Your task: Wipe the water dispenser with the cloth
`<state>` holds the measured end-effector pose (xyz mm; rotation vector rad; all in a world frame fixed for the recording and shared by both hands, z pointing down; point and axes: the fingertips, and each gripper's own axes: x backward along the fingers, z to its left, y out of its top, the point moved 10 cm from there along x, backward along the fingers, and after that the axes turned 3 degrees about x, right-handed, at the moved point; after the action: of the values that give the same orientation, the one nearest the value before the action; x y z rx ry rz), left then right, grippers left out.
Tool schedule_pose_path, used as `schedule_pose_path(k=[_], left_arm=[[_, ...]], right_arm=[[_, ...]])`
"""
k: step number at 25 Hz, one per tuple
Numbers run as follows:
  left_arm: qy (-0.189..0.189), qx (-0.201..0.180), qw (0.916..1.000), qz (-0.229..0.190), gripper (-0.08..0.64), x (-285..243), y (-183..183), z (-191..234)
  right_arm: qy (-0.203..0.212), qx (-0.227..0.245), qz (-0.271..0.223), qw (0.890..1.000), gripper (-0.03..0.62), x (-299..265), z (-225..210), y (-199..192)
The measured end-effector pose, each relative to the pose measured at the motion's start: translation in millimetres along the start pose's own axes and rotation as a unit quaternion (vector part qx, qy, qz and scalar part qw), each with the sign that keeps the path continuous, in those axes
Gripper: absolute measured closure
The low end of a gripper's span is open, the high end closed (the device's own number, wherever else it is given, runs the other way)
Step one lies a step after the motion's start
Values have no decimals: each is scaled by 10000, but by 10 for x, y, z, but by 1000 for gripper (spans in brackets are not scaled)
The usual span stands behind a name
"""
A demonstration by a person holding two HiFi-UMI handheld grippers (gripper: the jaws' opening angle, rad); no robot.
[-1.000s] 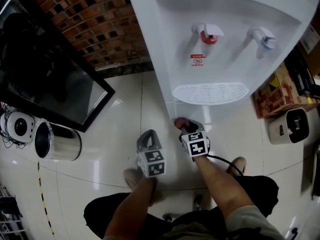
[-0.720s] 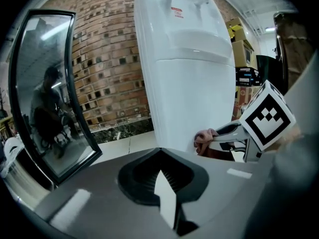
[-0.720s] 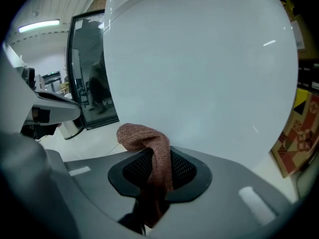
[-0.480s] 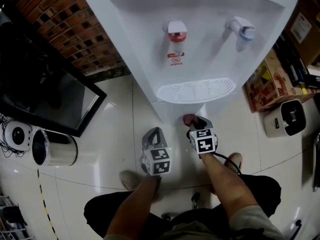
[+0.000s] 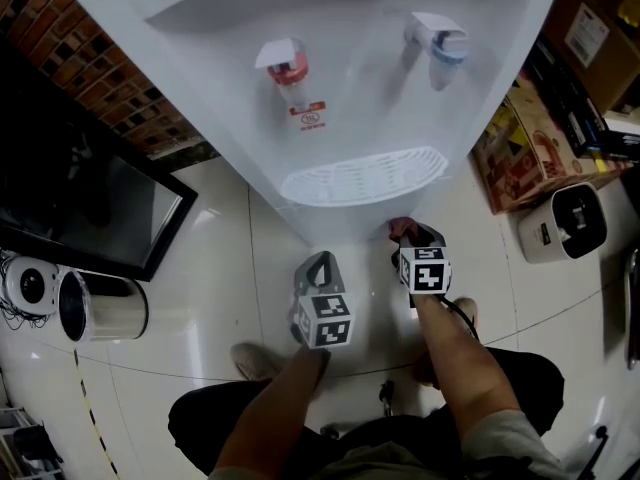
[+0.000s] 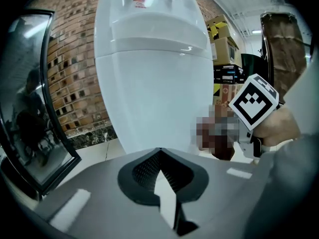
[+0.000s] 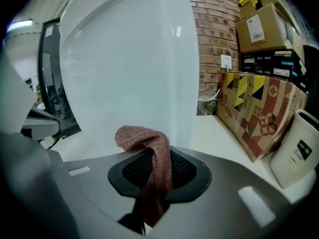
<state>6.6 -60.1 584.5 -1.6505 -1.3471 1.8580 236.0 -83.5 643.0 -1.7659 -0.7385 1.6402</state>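
The white water dispenser [image 5: 350, 98] fills the top of the head view, with a red tap [image 5: 290, 68], a blue tap [image 5: 440, 40] and a drip grille [image 5: 365, 178]. My right gripper [image 5: 408, 236] is shut on a reddish-brown cloth [image 5: 402, 230] and holds it against the dispenser's lower front, just under the grille's right end. In the right gripper view the cloth [image 7: 149, 146] hangs folded between the jaws, close to the white body [image 7: 134, 68]. My left gripper [image 5: 318, 263] is shut and holds nothing, hanging apart from the dispenser's body [image 6: 154, 93].
A black-framed glass panel [image 5: 90, 208] leans against the brick wall at the left, with a steel bin [image 5: 100, 306] beside it. Cardboard boxes [image 5: 520, 158] and a white appliance [image 5: 562, 223] crowd the right side. The person's feet stand on the glossy floor below the grippers.
The right gripper has slid the cloth to the right across the dispenser's lower front, from under the grille's left end to its right end. The left gripper has barely moved.
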Motion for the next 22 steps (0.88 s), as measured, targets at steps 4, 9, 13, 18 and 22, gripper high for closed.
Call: schedule_pose_path(k=[4, 9, 13, 18, 22], left_arm=[[-159, -8, 9999, -12, 560, -67, 17, -223], [-441, -64, 9990, -77, 560, -114, 97, -504], [-544, -30, 9984, -129, 560, -146, 134, -581], [-461, 16, 9989, -92, 560, -164, 111, -526], [-356, 12, 9994, -34, 560, -120, 45, -387]], right_arm=[[-231, -156, -11, 9996, 497, 40, -128, -13], [-608, -495, -53, 9969, 499, 73, -370, -13], [-596, -501, -37, 9970, 499, 58, -427, -15], [-609, -428, -30, 9972, 499, 60, -437, -16], [-726, -237, -10, 9971, 498, 87, -362, -26]])
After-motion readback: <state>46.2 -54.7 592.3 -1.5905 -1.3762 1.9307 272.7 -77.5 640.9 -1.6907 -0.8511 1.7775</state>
